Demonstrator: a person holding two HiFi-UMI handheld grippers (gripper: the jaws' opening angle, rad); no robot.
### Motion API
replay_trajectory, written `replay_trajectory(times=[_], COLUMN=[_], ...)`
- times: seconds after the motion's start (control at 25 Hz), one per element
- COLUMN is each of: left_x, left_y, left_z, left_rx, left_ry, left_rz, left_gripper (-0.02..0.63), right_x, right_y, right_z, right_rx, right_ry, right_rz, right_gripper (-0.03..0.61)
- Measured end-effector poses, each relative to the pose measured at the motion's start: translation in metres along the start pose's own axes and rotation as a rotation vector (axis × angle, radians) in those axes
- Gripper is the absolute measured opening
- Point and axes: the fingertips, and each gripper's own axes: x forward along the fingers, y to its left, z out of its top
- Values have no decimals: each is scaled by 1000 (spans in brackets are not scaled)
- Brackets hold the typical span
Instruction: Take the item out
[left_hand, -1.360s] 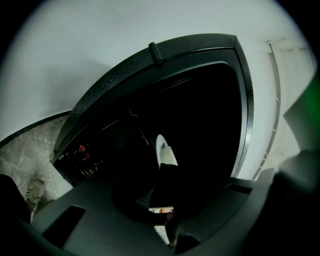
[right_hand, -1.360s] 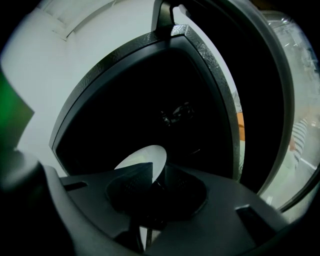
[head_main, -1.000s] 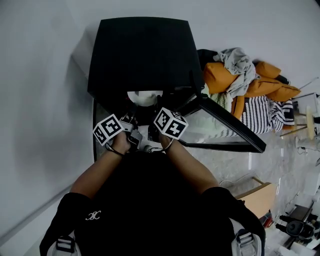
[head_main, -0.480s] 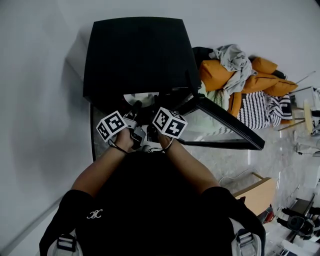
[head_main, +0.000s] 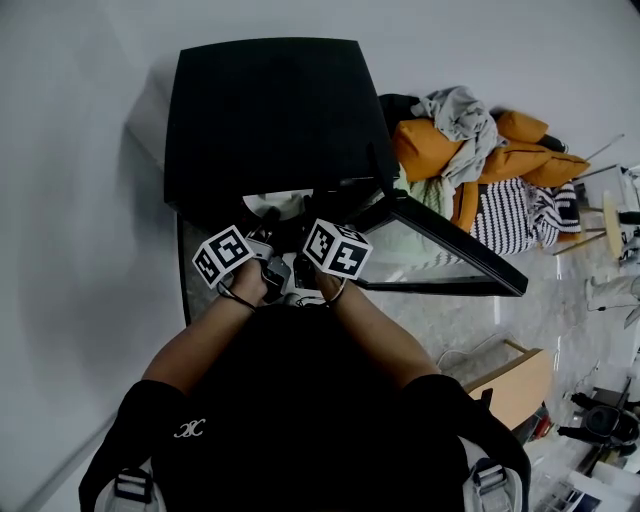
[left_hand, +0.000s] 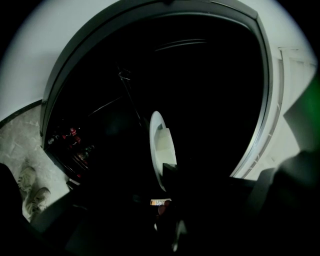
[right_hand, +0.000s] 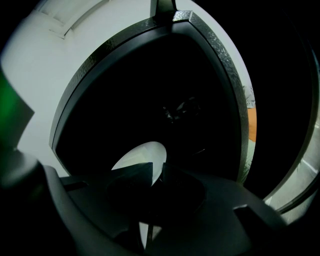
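A white plate (head_main: 285, 203) lies just inside the mouth of a black cabinet (head_main: 270, 110). In the left gripper view the plate (left_hand: 161, 145) shows edge-on, and its lower rim runs into the dark jaws of my left gripper (left_hand: 167, 172), which look shut on it. In the right gripper view the plate (right_hand: 140, 157) is a pale wedge, with my right gripper (right_hand: 154, 172) shut on its near rim. From the head view, the left gripper (head_main: 266, 218) and right gripper (head_main: 305, 216) sit side by side at the opening. The cabinet's inside is dark.
The cabinet's glass door (head_main: 450, 255) stands swung open to the right. Behind it lies a heap of orange cushions and clothes (head_main: 480, 150). A wooden box (head_main: 510, 385) sits on the floor at the lower right. A plain wall runs along the left.
Both grippers stay together on the plate and have shifted slightly. Less of the plate's white face shows under the cabinet's top edge than a second ago.
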Motion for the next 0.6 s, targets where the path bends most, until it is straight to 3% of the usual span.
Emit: replay_trajectory(times=[0.32, 0.6], left_x=[5, -2], left_y=[9, 14], left_z=[-2, -5], left_rx=[-21, -165], left_ry=[-16, -23], left_rz=[-13, -28], left_gripper=[21, 21], right_x=[-1, -16], right_y=[-13, -4], right_z=[-13, -9], right_rx=[-73, -156], right_ry=[7, -29], right_rz=[4, -4], right_gripper=[67, 41])
